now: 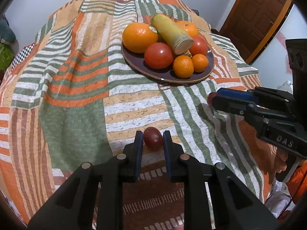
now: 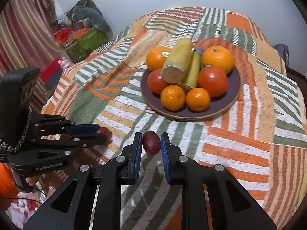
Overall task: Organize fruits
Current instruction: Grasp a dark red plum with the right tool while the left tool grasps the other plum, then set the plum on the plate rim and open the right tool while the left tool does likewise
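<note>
Left gripper (image 1: 153, 139) fingers clamp a smooth, oval dark-red fruit (image 1: 153, 137); right gripper (image 2: 151, 142) fingers clamp another (image 2: 151, 142), both above the striped patchwork cloth (image 1: 76, 88). Round purple plate (image 2: 233, 94) edge partly hidden beneath piled oranges.

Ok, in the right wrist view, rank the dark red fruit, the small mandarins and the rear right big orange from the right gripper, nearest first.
1. dark red fruit, between the right gripper fingers.
2. small mandarins, plate front edge.
3. big orange, rear right of plate.
</note>
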Available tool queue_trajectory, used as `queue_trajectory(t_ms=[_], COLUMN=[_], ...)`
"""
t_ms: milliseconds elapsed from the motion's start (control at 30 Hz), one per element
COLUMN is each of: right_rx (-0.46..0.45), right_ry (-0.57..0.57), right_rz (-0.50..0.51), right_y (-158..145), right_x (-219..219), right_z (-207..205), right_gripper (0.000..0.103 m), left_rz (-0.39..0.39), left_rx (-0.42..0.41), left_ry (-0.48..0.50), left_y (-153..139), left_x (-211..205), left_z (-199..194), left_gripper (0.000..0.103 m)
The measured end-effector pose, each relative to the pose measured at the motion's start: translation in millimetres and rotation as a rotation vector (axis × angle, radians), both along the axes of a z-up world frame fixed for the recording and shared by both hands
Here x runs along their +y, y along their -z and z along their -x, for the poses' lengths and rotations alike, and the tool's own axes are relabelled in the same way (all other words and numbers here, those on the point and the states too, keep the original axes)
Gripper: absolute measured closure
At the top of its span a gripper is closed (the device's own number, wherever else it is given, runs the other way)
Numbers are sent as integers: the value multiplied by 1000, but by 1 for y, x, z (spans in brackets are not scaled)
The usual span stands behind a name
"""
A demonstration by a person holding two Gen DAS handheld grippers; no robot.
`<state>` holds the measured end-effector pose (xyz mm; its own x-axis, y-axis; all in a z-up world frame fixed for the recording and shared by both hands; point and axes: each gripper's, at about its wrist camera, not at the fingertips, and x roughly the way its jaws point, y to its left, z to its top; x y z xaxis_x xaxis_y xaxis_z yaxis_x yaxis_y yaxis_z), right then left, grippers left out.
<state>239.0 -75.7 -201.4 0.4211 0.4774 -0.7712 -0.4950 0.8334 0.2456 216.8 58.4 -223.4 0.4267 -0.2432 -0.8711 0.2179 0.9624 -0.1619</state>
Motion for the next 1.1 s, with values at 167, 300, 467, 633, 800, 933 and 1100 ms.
queue_trajectory(t_ms=[167,300,467,633,800,933,1100], right_rx=[-19,-43,-71,-82,-95,-97,-88], right_ry=[30,48,69,86,107,122,125], right_rz=[-6,-12,-17,-13,-2,7,15], right_y=[-6,-14,-21,-22,-21,-19,-11], right_x=[-12,-20,-30,-39,-47,-51,-51], right_z=[-2,-7,-14,-22,-32,-40,-50], right_gripper=[85,85,85,85,85,85,85], left_rz=[-9,0,0,-5,-9,-14,-21], left_rx=[-48,-91,-124,-138,-130,-126,-108], left_ry=[6,10,19,31,35,34,31], left_y=[-17,-32,-42,-44,-37,-31,-22], left_x=[-7,-16,-27,-36,-41,-42,-41], left_z=[-3,-14,-32,-50,-65,-74,-81], left_gripper=[83,83,82,82,82,82,82])
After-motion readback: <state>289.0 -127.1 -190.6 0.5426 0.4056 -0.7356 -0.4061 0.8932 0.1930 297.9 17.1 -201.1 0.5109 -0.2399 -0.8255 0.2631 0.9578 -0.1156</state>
